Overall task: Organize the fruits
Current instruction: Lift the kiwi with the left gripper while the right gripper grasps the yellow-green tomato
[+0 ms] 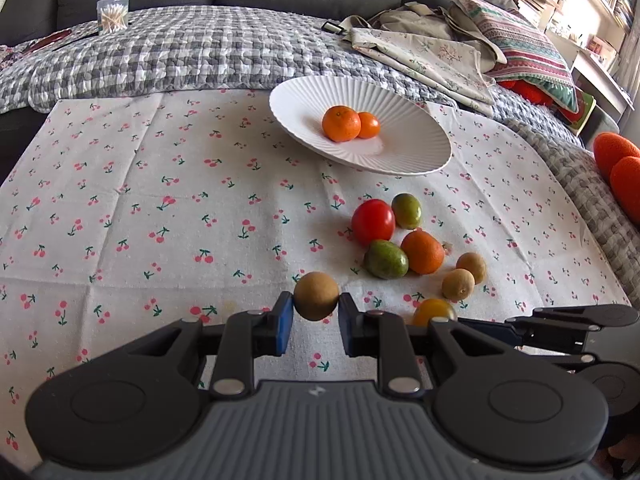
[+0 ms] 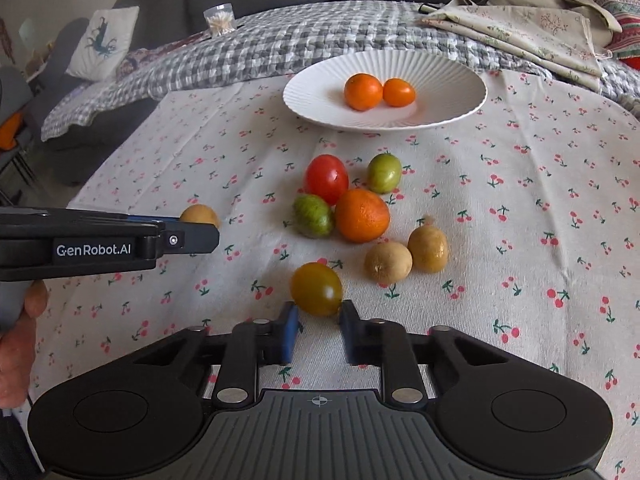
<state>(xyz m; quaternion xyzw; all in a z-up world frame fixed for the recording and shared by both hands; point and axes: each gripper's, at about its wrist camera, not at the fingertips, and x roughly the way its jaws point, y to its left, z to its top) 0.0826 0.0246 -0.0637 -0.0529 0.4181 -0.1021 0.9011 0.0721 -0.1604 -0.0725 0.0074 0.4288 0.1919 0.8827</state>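
My left gripper (image 1: 316,308) is shut on a round brown fruit (image 1: 316,295), held just above the cherry-print cloth (image 1: 160,200). In the right wrist view that gripper (image 2: 212,232) reaches in from the left, the brown fruit (image 2: 199,215) at its tip. My right gripper (image 2: 319,312) is shut on the near end of a yellow tomato (image 2: 317,289) lying on the cloth. Beyond lie a red tomato (image 2: 326,178), two green tomatoes (image 2: 384,173), an orange (image 2: 362,215) and two brown fruits (image 2: 388,262). A white ribbed plate (image 2: 320,96) holds two mandarins (image 2: 363,91).
A grey checked quilt (image 1: 180,52) and folded cloths (image 1: 432,56) lie behind the plate, before a grey sofa. A clear jar of sticks (image 1: 113,12) stands far left. Orange cushions (image 1: 620,168) sit at the right edge. A person's hand (image 2: 16,344) grips the left tool.
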